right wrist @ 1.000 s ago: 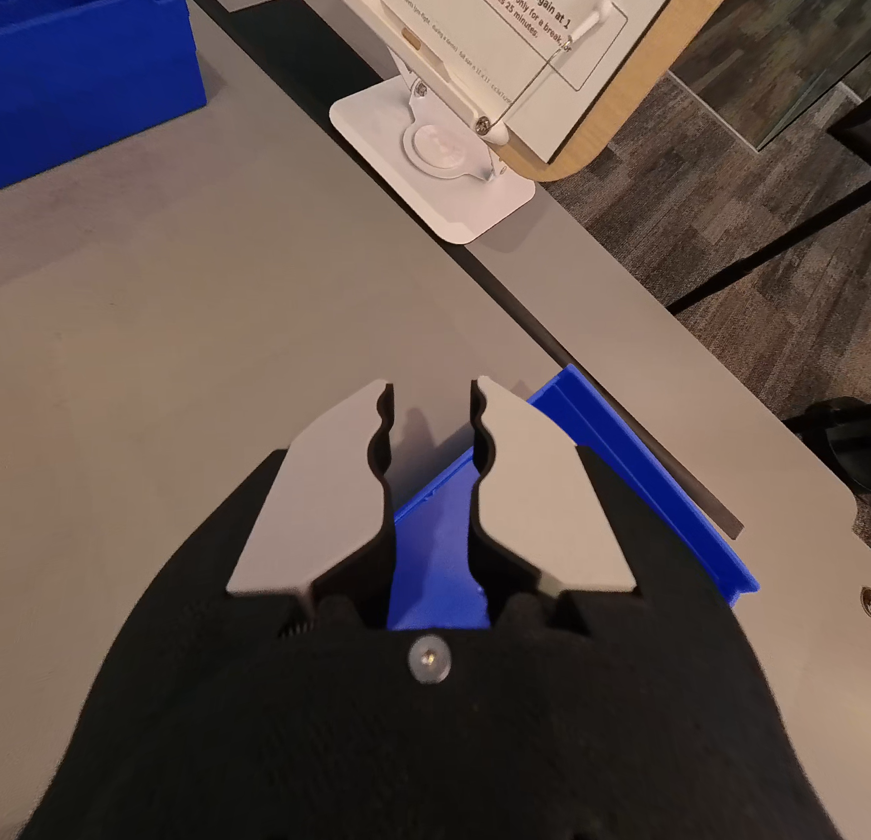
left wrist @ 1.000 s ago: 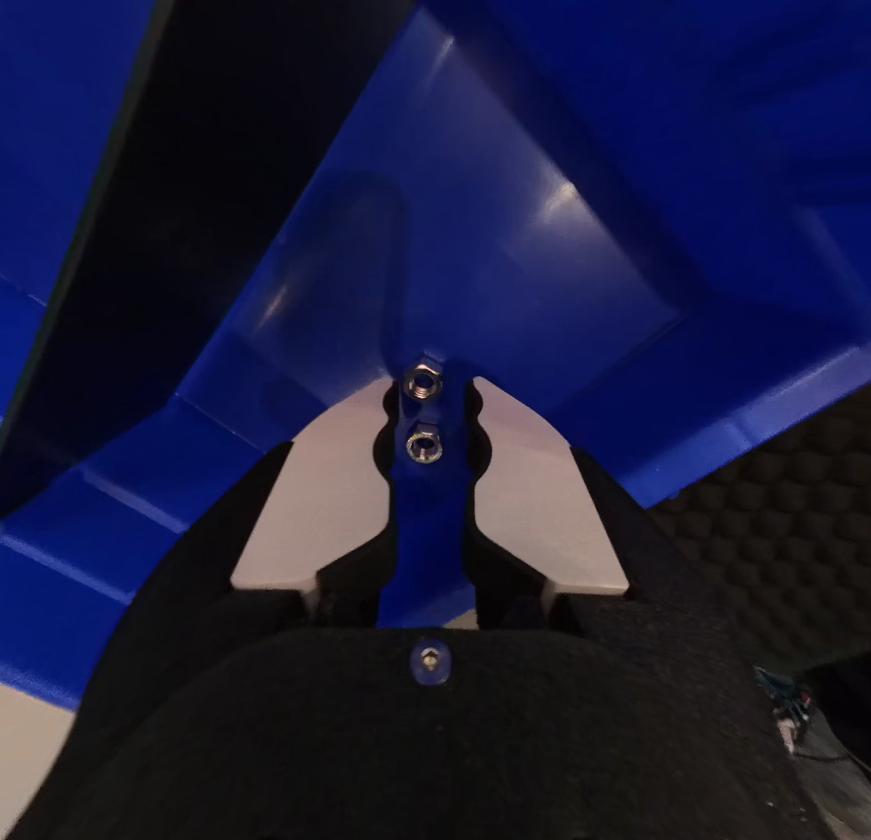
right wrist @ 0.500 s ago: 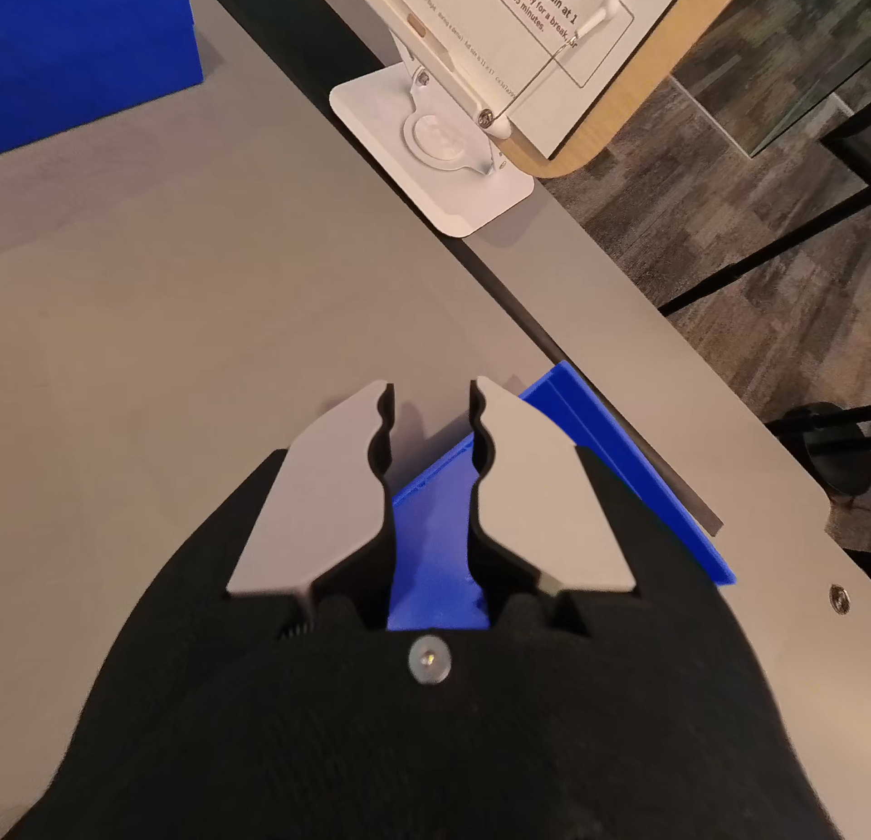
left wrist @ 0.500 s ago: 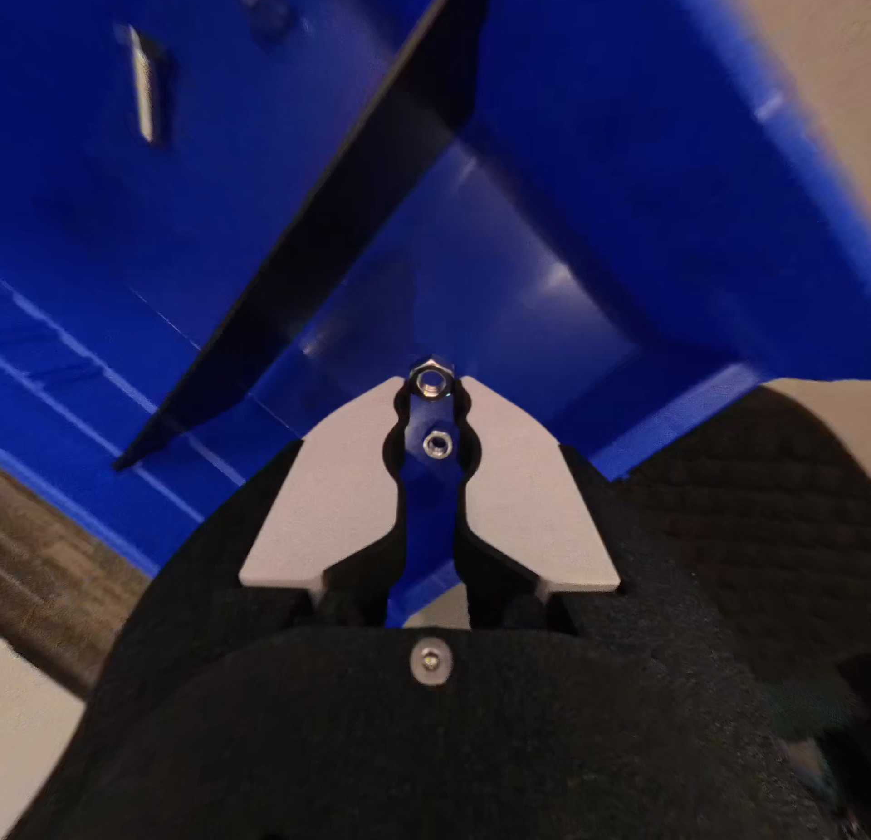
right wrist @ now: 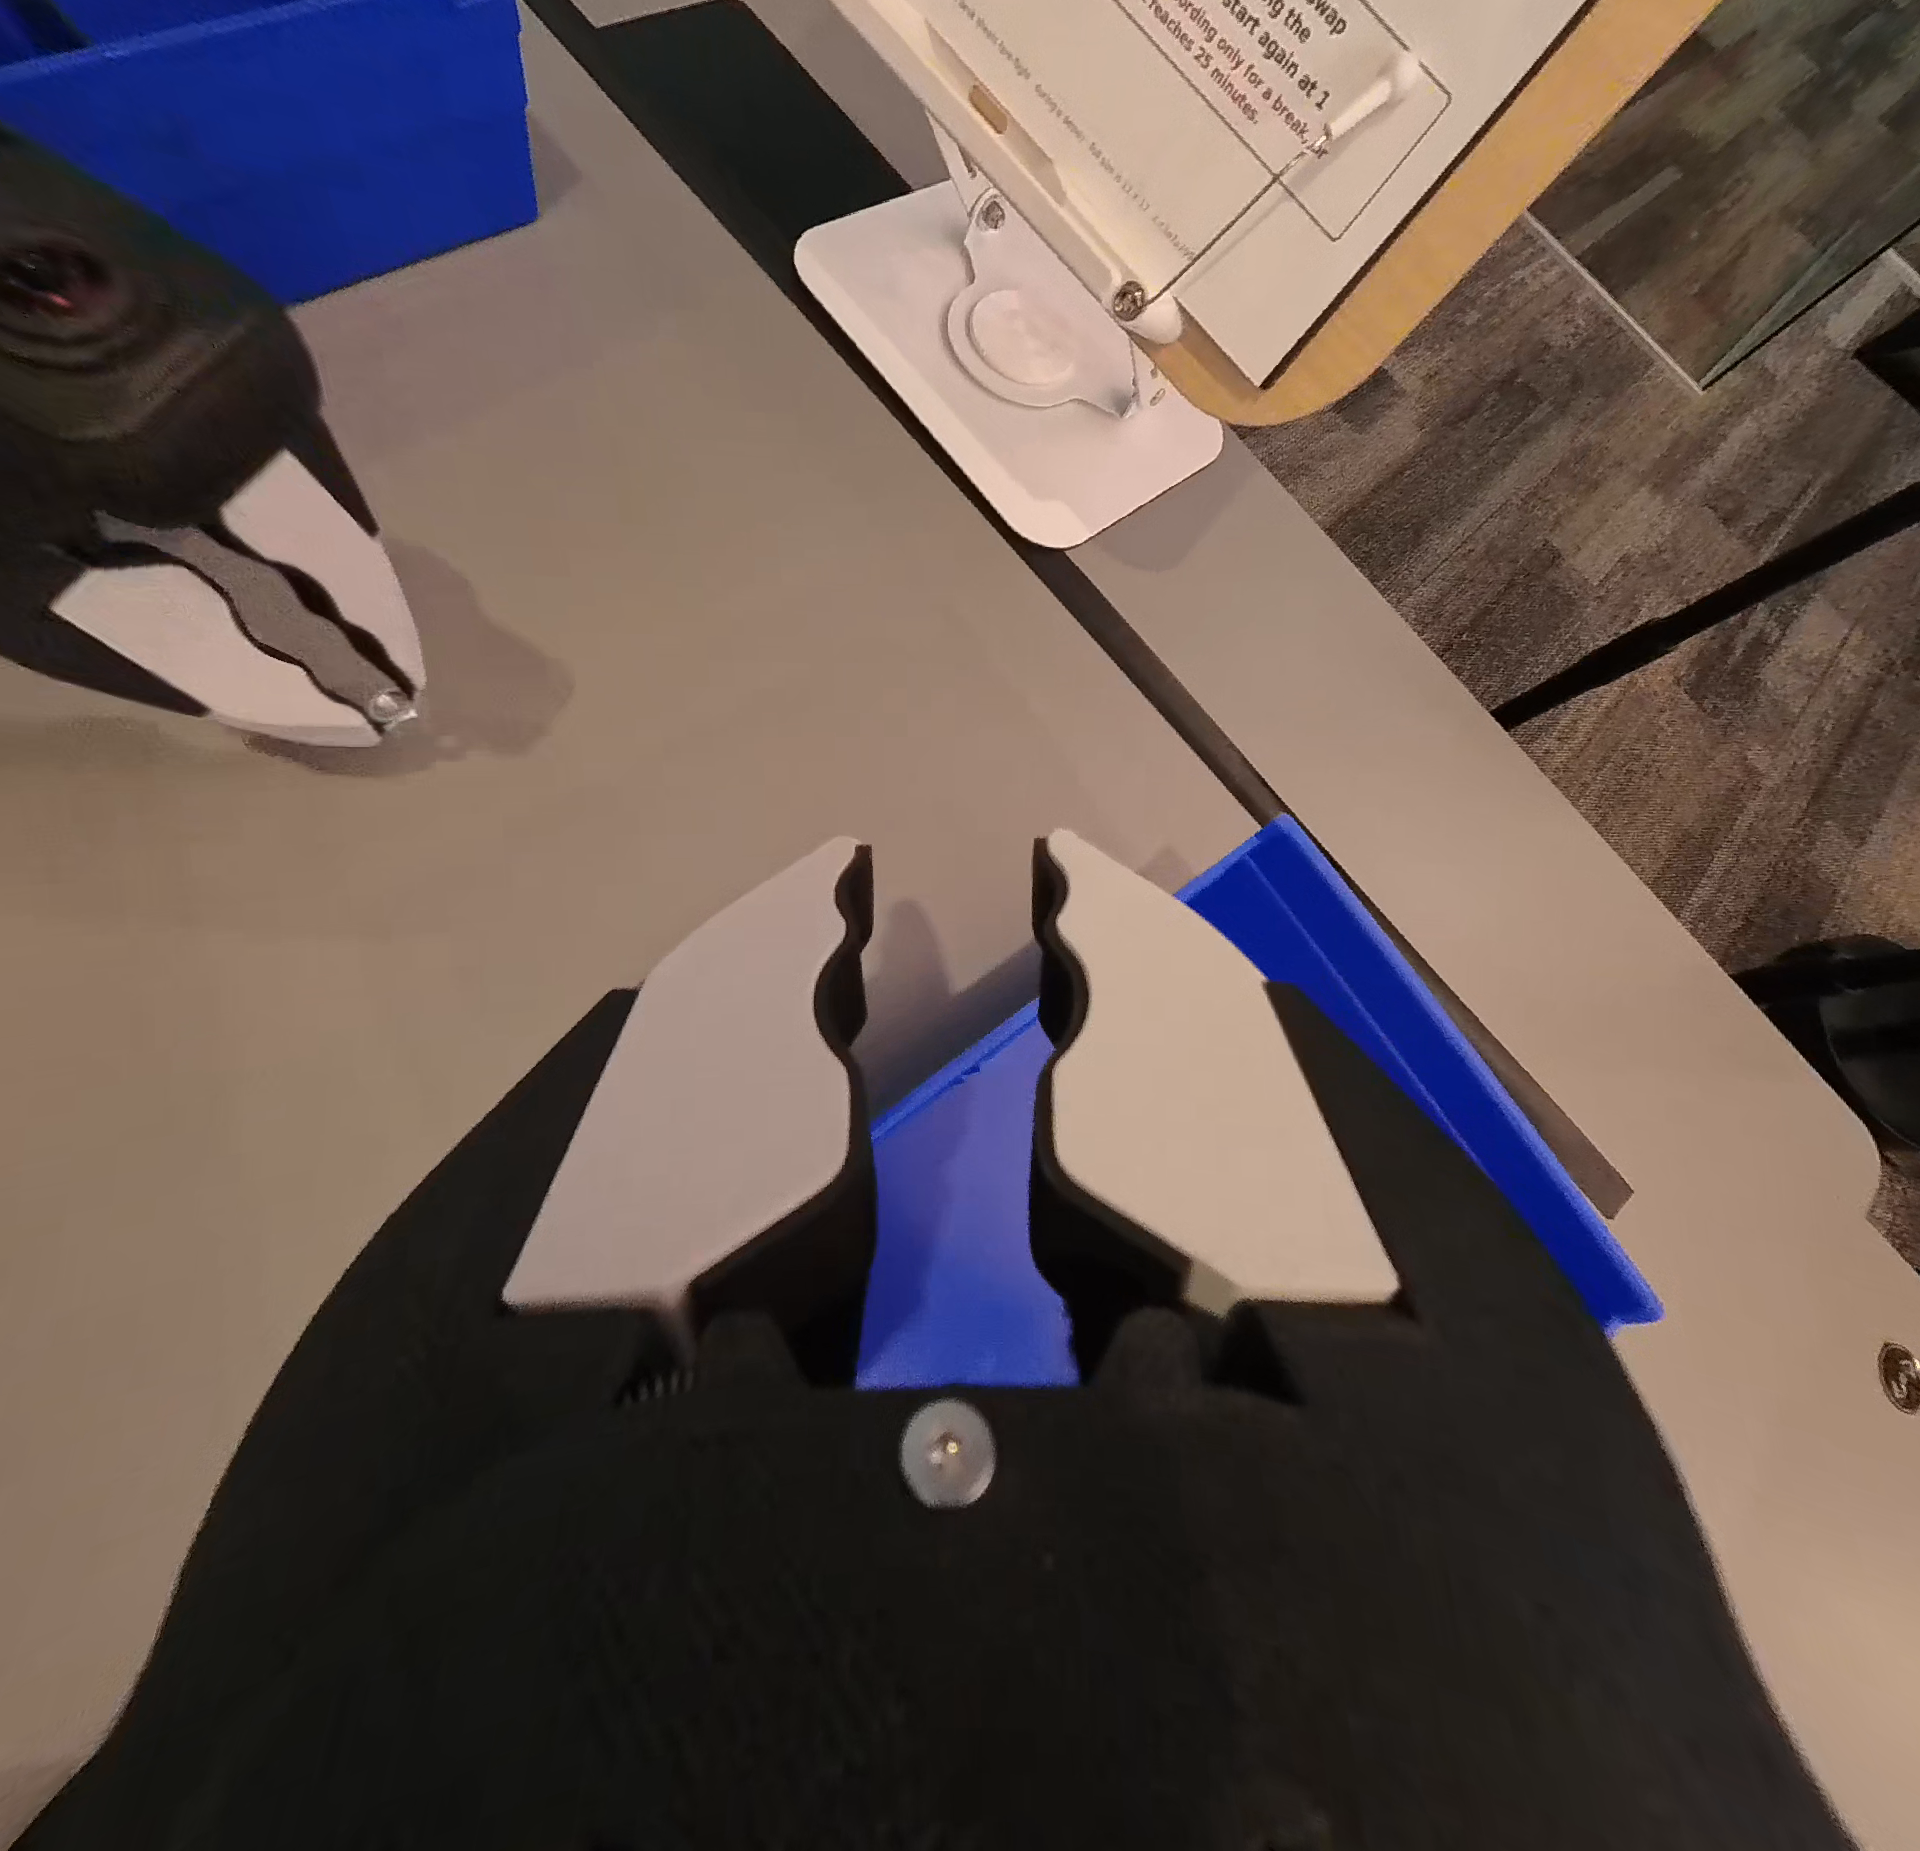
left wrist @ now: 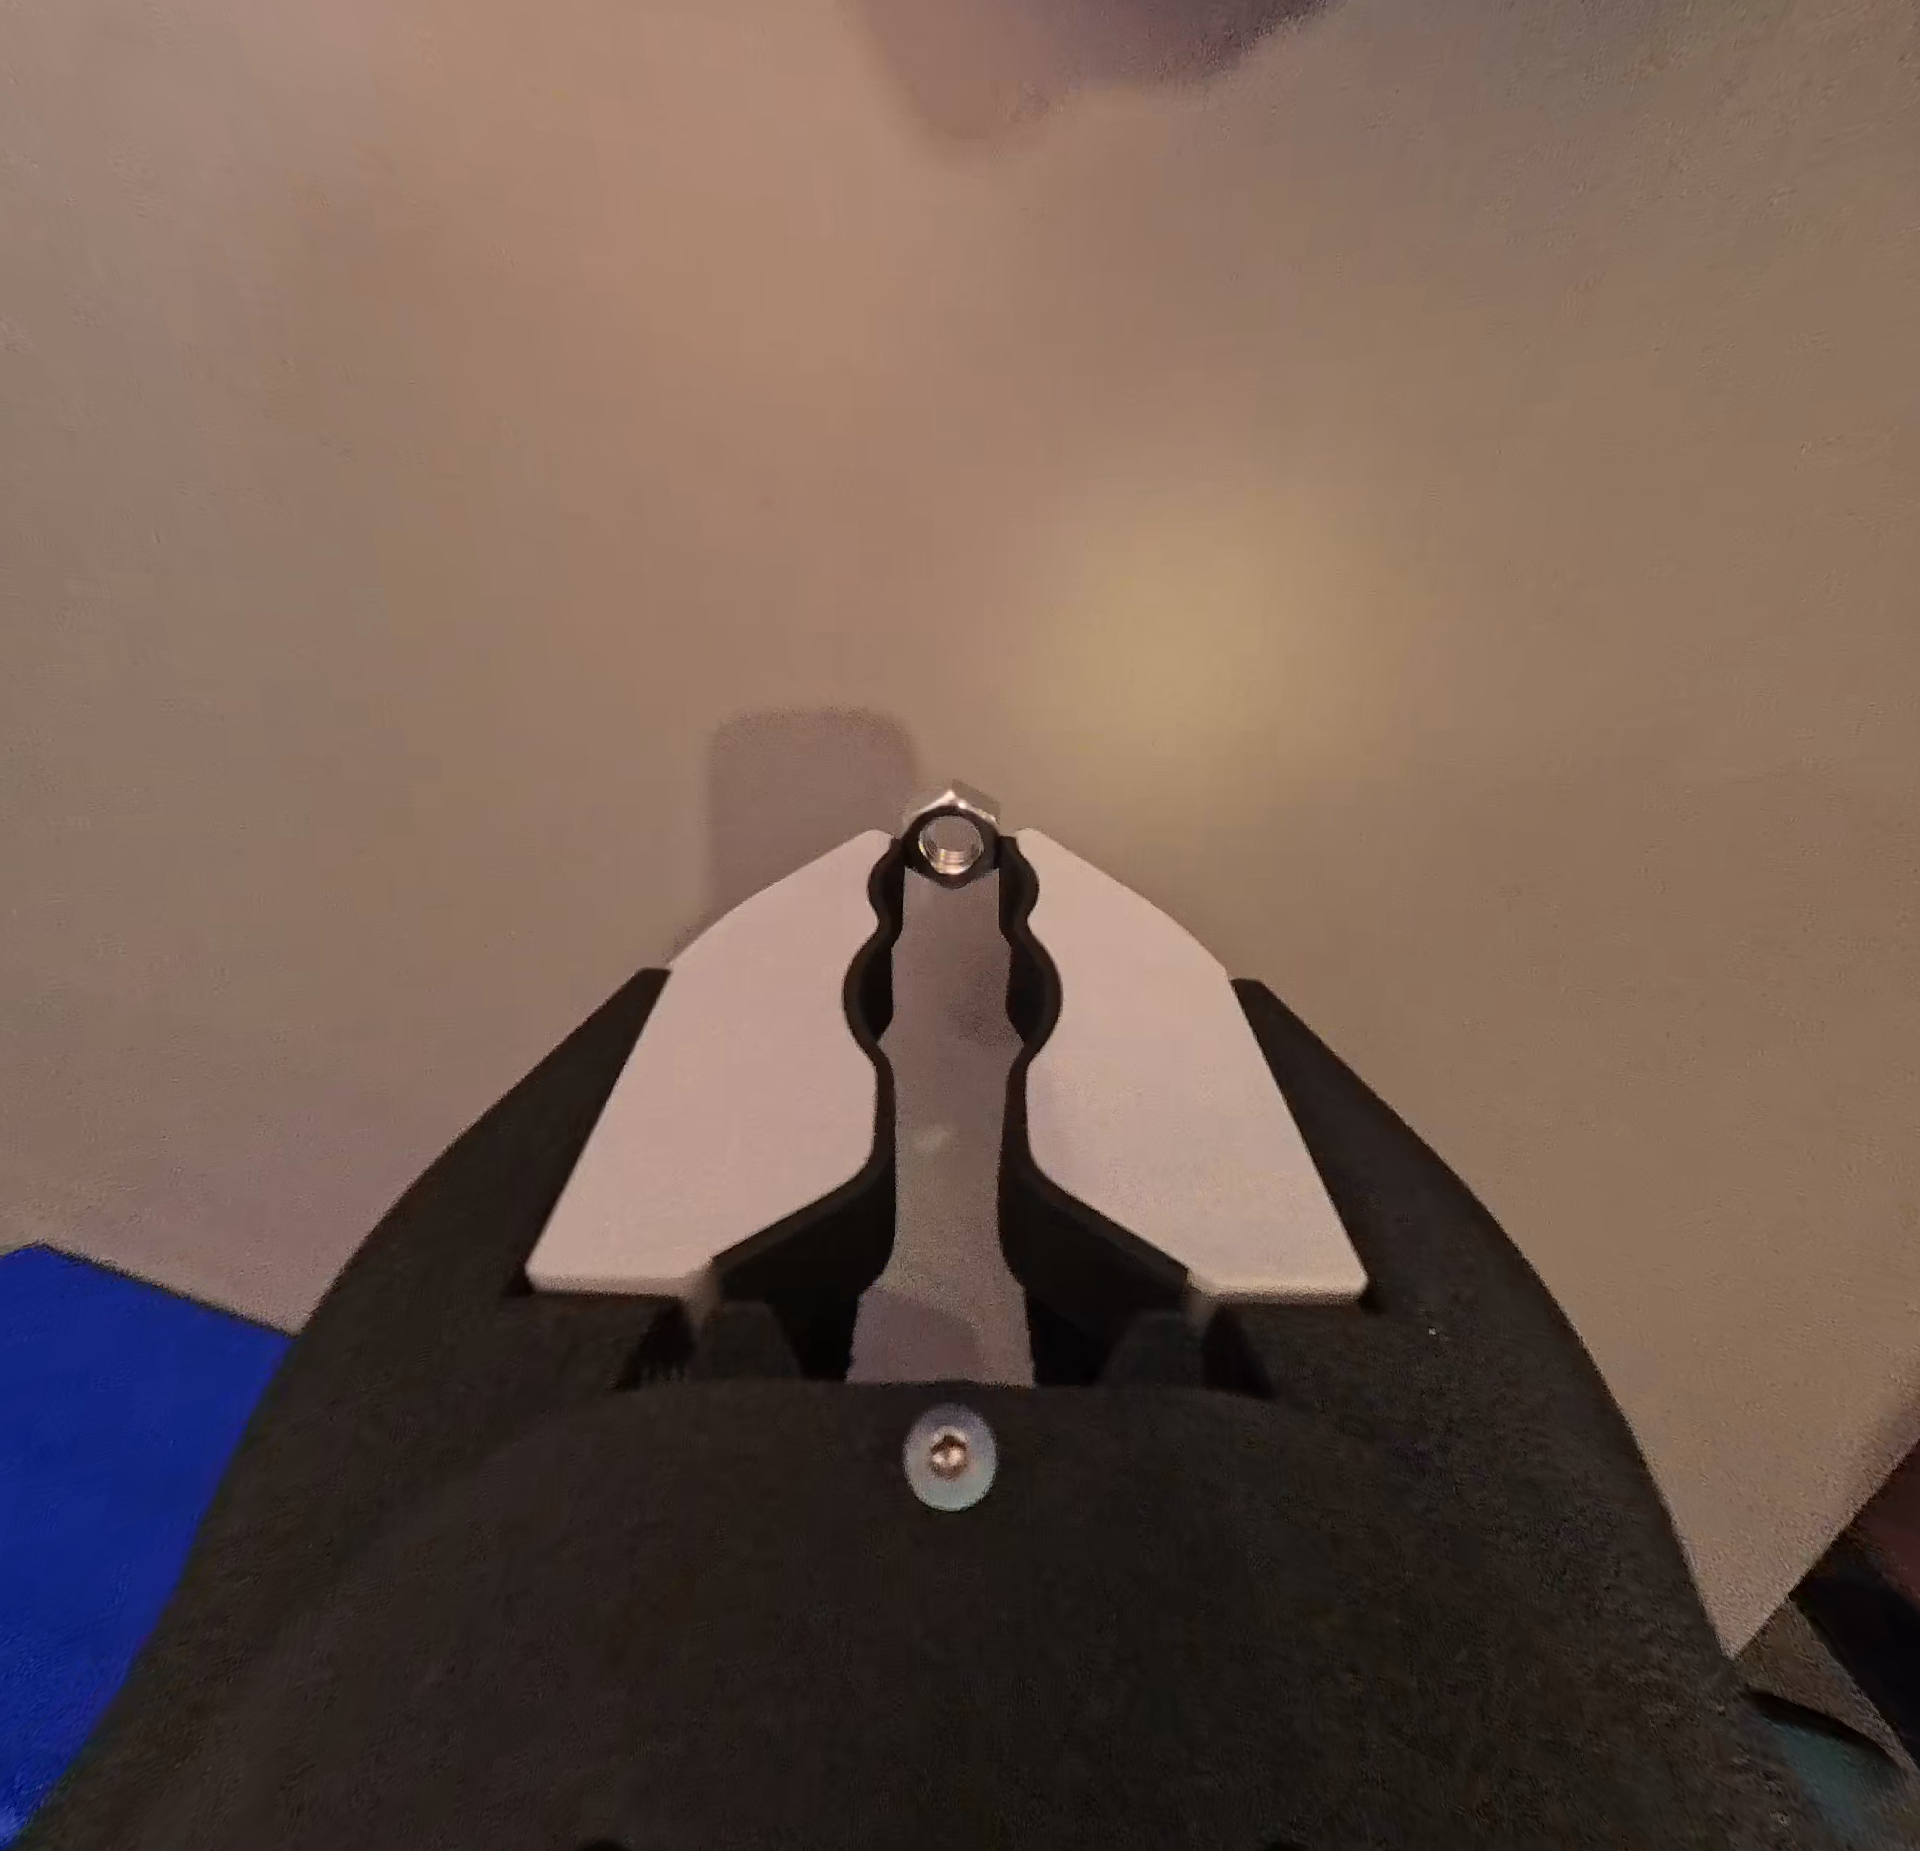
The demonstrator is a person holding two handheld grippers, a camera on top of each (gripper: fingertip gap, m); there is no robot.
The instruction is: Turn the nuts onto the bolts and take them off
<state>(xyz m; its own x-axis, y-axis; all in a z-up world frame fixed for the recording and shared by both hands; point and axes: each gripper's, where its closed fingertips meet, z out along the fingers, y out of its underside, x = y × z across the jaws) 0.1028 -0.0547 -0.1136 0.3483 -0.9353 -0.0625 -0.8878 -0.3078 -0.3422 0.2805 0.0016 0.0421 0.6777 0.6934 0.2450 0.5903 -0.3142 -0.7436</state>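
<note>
Left gripper (left wrist: 951,845) clamped on a small hex nut (left wrist: 950,845), pinched at the very fingertips only, threaded hole facing the camera. Hovering low over the grey table (left wrist: 520,451), close to touching in the right wrist view. Right gripper (right wrist: 951,871) parted, holding nothing, poised above a blue bin (right wrist: 1382,1063) at the table edge. Second blue bin (right wrist: 312,118) farther back, beside a white stand (right wrist: 1018,430) w/ a printed sheet.

No bolt visible in either view (so mating part yet to be fetched, prob. from a bin).

Risks from here:
- Tip-only hold on two flats: little contact, so any twist or bump against the table likely pops the nut out; small, round-ish, prone to roll off the nearby edge.
- Squeezing harder on smooth metal could squirt it fwd.
- Tilted nut at thread start = cross-threading once a bolt arrives.
- Right gripper reaching blind into the bin: could grab at a bad angle or snag the wall.
</note>
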